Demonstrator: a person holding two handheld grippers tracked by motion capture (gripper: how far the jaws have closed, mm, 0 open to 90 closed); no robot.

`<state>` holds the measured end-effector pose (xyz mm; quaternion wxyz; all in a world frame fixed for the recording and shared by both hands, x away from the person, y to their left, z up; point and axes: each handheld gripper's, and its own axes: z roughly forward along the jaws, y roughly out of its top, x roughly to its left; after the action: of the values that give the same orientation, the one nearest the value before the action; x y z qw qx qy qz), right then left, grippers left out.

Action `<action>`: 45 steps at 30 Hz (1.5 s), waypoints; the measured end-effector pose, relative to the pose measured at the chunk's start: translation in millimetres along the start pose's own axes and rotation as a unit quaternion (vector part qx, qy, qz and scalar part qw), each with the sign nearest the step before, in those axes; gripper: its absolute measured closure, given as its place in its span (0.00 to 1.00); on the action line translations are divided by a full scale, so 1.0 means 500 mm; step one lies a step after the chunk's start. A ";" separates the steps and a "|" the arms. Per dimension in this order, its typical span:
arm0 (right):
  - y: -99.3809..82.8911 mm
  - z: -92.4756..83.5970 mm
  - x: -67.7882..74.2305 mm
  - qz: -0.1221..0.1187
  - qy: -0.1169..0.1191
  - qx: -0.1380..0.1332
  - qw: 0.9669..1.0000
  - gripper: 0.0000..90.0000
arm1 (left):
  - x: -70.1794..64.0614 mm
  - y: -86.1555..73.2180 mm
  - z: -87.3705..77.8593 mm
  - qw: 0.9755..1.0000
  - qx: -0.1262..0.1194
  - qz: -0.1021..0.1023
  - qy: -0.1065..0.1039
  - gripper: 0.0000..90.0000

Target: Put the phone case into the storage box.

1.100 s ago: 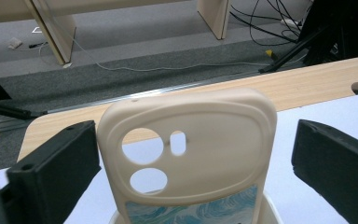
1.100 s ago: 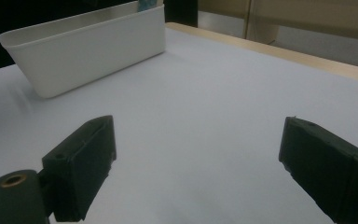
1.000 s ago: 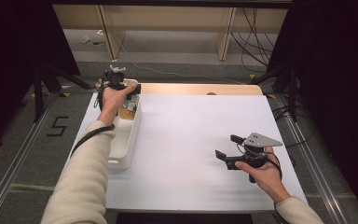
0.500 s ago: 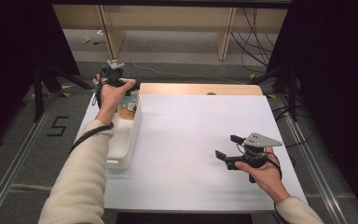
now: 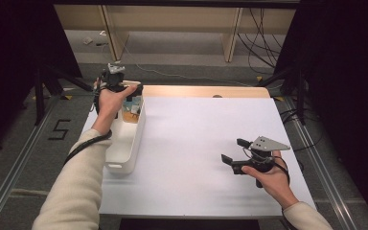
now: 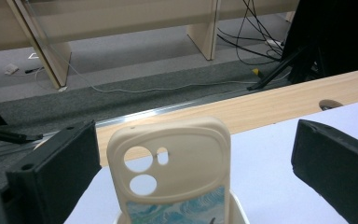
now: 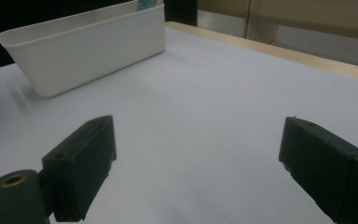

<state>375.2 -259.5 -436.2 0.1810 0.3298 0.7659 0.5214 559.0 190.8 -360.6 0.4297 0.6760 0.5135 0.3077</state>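
Observation:
A cream phone case (image 6: 191,158) with camera holes and a blue wave print stands upright at the far end of a white bin (image 5: 124,148). My left gripper (image 6: 191,140) hangs over it with its jaws wide apart, one on each side of the case, neither touching it. From above, the left gripper (image 5: 133,91) sits at the bin's far end, over colourful items (image 5: 133,108) inside. My right gripper (image 5: 232,150) is held open low over the white table at the right, nothing between its fingers. Its own camera looks between those open jaws (image 7: 198,140) toward the bin (image 7: 98,51).
The white tabletop (image 5: 196,143) spreads between bin and right hand. A wooden strip (image 5: 196,91) runs along its far edge, with a small hole (image 5: 217,96). Beyond lie grey floor, cables (image 6: 242,28) and shelf legs (image 6: 203,32).
The left hand has lifted and drifted toward the far edge over the bin's end. The right hand and its gripper have stayed put.

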 end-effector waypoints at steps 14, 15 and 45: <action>0.001 -0.001 -0.001 0.000 -0.001 -0.002 1.000 0.13 | -0.015 -0.015 -0.048 1.000 -0.008 0.013 -0.019 0.01; 0.001 -0.001 -0.001 0.000 -0.001 -0.002 1.000 0.13 | -0.015 -0.016 -0.052 1.000 -0.009 0.014 -0.021 0.01; 0.002 -0.001 0.000 0.000 -0.002 -0.004 1.000 0.13 | -0.046 -0.065 -0.124 0.997 -0.019 0.021 -0.073 0.01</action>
<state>375.3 -259.8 -435.0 0.1841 0.3298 0.7637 0.5235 485.5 188.3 -361.8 0.4721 0.6988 0.4608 0.2765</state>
